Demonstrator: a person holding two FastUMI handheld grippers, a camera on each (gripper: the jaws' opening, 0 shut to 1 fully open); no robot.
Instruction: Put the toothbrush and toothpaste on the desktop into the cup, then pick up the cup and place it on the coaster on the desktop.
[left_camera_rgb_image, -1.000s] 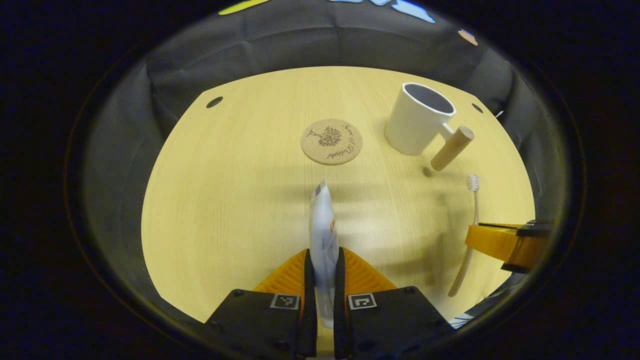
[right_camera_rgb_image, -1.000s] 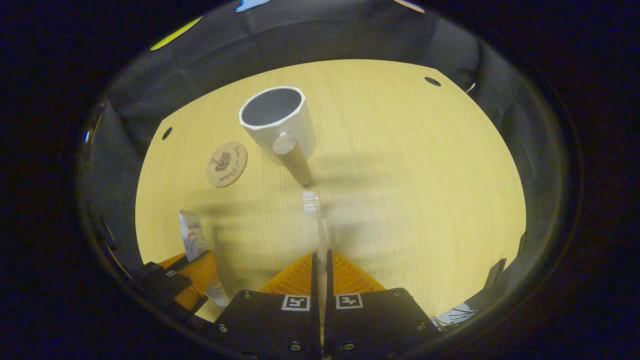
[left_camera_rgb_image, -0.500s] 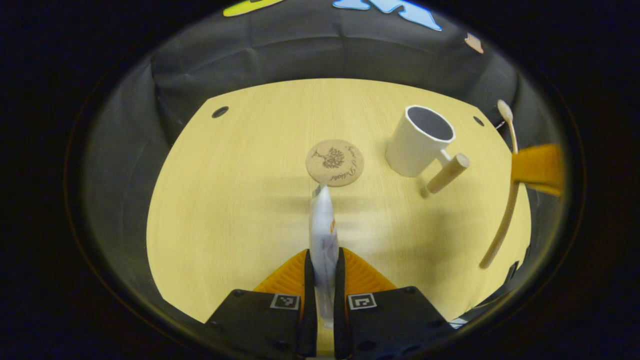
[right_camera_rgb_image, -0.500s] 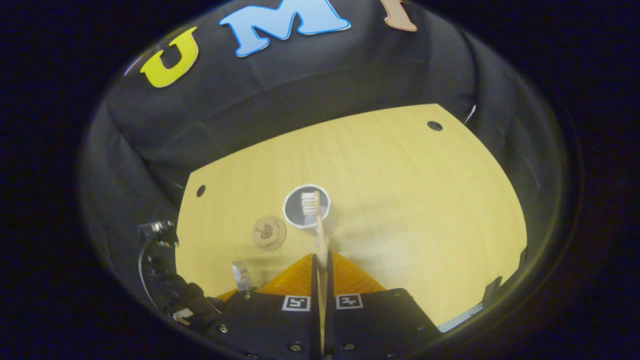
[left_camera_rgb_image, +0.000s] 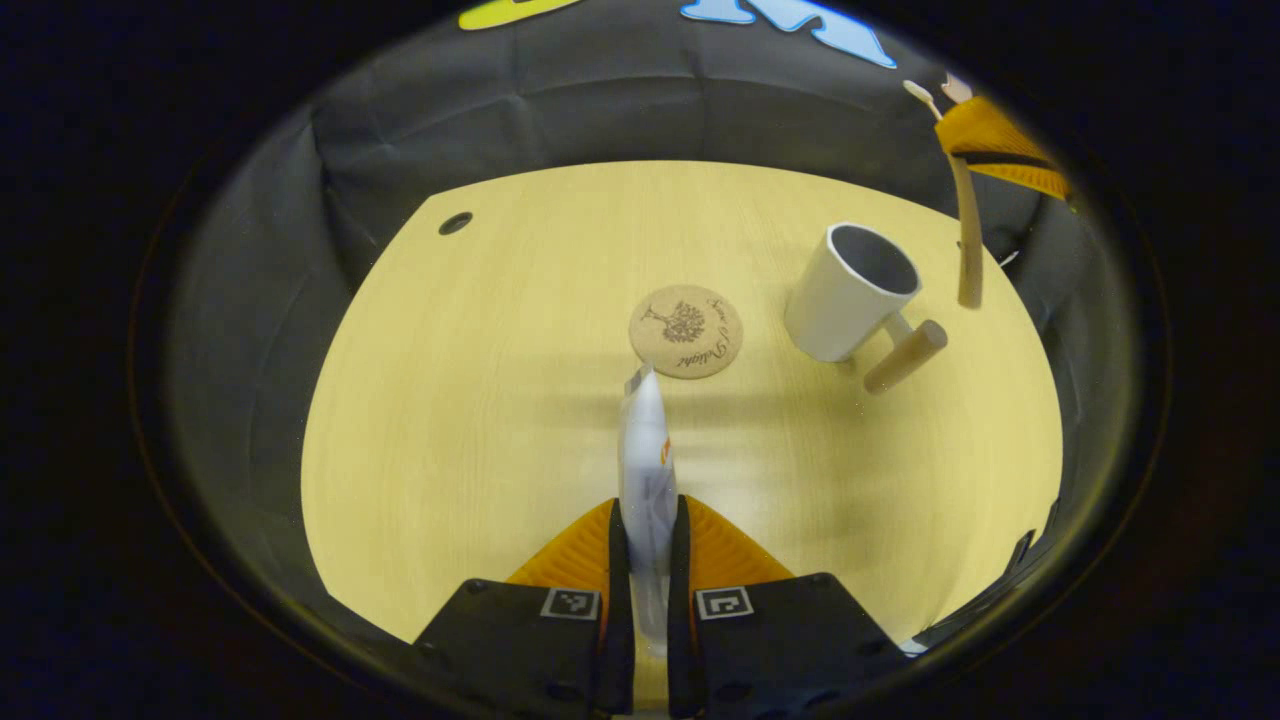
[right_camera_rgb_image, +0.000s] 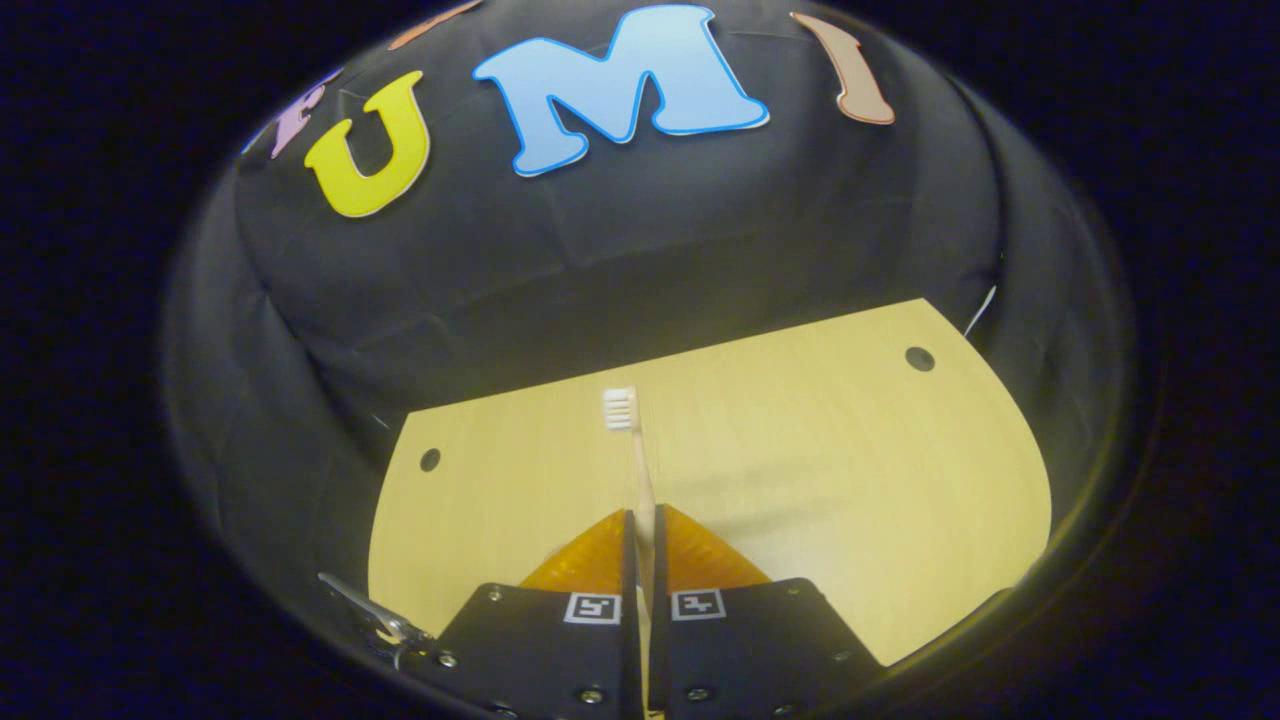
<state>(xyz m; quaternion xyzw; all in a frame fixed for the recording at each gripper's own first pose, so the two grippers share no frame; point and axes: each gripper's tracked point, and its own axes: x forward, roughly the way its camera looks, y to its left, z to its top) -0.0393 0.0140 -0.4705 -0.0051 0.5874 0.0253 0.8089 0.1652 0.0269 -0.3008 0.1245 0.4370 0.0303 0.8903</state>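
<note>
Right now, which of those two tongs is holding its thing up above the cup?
The right tongs: they hold the toothbrush hanging beside the cup. The left tongs hold the toothpaste low, short of the coaster.

Each handheld gripper — left gripper (left_camera_rgb_image: 648, 520) and right gripper (right_camera_rgb_image: 645, 525) — has a matte black, blocky body with small dark screws along its lower edge. Two square black-and-white markers sit on top — one beside each ribbed wedge of the jaws.
</note>
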